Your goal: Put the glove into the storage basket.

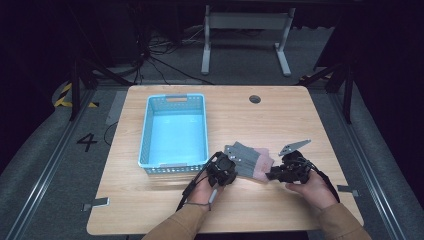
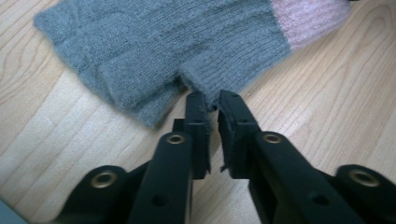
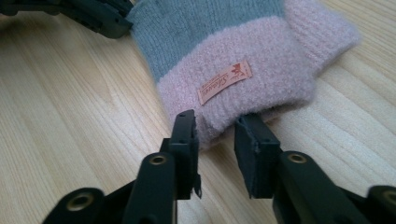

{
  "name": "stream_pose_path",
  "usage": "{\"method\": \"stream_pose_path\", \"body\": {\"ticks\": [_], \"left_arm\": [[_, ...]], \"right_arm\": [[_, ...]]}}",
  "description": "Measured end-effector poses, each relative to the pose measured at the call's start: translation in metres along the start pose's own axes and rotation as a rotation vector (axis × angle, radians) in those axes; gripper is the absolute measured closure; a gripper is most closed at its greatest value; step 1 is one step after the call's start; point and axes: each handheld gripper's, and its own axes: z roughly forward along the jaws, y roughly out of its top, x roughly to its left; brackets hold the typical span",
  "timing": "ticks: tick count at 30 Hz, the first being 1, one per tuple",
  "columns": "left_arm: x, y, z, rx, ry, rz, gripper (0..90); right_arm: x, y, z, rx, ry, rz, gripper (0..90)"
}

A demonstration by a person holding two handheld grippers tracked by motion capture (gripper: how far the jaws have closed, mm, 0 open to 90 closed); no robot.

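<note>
The knitted glove (image 1: 250, 161) lies on the bench (image 1: 300, 120), at 3 o'clock from the blue basket (image 1: 174, 131). The left gripper (image 2: 211, 100) is clamped on its grey edge; the right gripper (image 3: 218, 123) straddles its pink cuff, jaws apart.

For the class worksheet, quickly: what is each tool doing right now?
Left tool: shut on the grey and pink knitted glove's grey edge.
Right tool: pink cuff edge between its jaws; grip cannot be told.

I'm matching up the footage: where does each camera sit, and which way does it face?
High view: above the person's side, looking forward and down at table, blue basket, both forearms.
Left gripper view: rides left gripper, jaws pinching the glove at its grey edge.
Right gripper view: rides right gripper, jaws astride pink cuff.
All views share the glove.
</note>
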Motion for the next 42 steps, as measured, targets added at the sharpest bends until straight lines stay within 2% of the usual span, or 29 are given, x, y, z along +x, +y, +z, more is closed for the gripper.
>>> {"method": "stream_pose_path", "body": {"ticks": [1, 5, 9, 14, 20, 23, 33, 42], "left_arm": [[-0.001, 0.000, 0.000, -0.003, 0.012, 0.008, 86.0], [-0.002, 0.001, -0.001, -0.001, 0.016, 0.018, 87.6], [-0.004, 0.002, -0.005, -0.009, 0.017, 0.025, 88.1], [-0.006, 0.002, -0.009, -0.023, 0.019, 0.030, 88.2], [-0.011, 0.006, -0.026, -0.081, 0.026, 0.042, 88.2], [-0.013, 0.007, -0.028, -0.094, 0.029, 0.045, 88.2], [-0.015, 0.009, -0.026, -0.093, 0.031, 0.053, 88.2], [-0.016, 0.011, -0.019, -0.080, 0.023, 0.060, 88.2]], "right_arm": [[0.001, 0.001, 0.000, 0.002, -0.006, 0.004, 76.5], [0.004, 0.002, -0.001, 0.009, -0.019, -0.009, 84.1], [0.006, 0.003, -0.005, -0.009, -0.032, -0.020, 85.7], [0.009, 0.006, -0.014, -0.040, -0.051, -0.056, 86.9], [0.010, 0.012, -0.028, -0.089, -0.082, -0.071, 87.5], [0.009, 0.015, -0.032, -0.106, -0.096, -0.088, 87.7], [-0.006, 0.026, -0.025, -0.106, -0.102, -0.079, 87.8], [-0.016, 0.026, -0.014, -0.092, -0.111, -0.063, 87.9]]}}
